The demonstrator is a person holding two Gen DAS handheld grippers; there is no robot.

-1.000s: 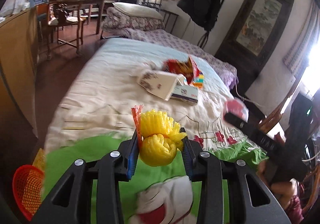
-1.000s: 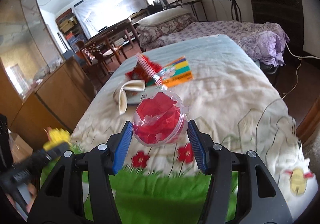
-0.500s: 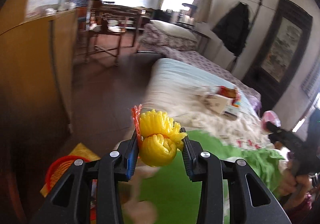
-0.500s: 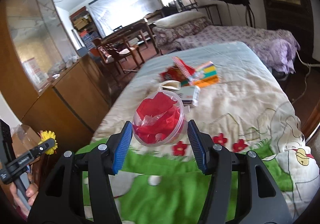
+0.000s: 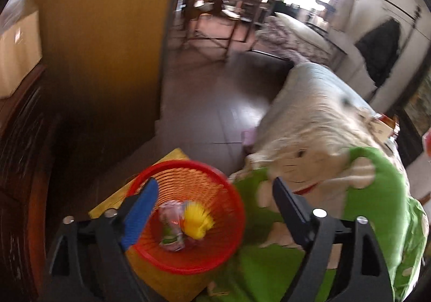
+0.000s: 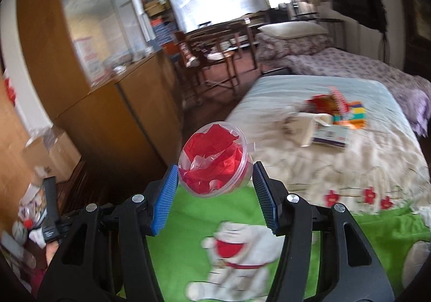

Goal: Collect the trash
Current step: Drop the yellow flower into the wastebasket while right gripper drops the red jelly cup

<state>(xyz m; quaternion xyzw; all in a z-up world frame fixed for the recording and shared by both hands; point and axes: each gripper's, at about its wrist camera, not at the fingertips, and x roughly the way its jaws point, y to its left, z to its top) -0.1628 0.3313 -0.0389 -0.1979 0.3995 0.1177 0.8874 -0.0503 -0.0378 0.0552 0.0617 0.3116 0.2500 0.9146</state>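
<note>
Opening wide above the round red mesh plastic basket (image 5: 188, 217), the left gripper (image 5: 212, 206) has nothing between its jaws now; a second ago it was clamped on the crumpled yellow foam-net wrapper (image 5: 198, 224). That wrapper now lies inside the basket, beside a crinkled clear plastic wrapper (image 5: 169, 232) at the bottom. Judgement: one piece of trash is delivered and the left gripper is free for another pick. The basket stands on the floor on a yellow mat (image 5: 167, 164), just beside the foot of the bed with its green-and-cream cartoon blanket (image 5: 377, 194).

The right gripper (image 6: 214, 188) is about half closed, its blue pads pressing either side of a clear round plastic tub stuffed with red crumpled film (image 6: 214, 159), unchanged from a second ago. It hangs over the blanket's green end, not yet at the basket. Judgement: this tub goes in next.

Farther up the bed lie a beige folded pouch (image 6: 301, 127), a small white box (image 6: 330, 137) and colourful snack packets (image 6: 336, 105), not yet collected.
</note>
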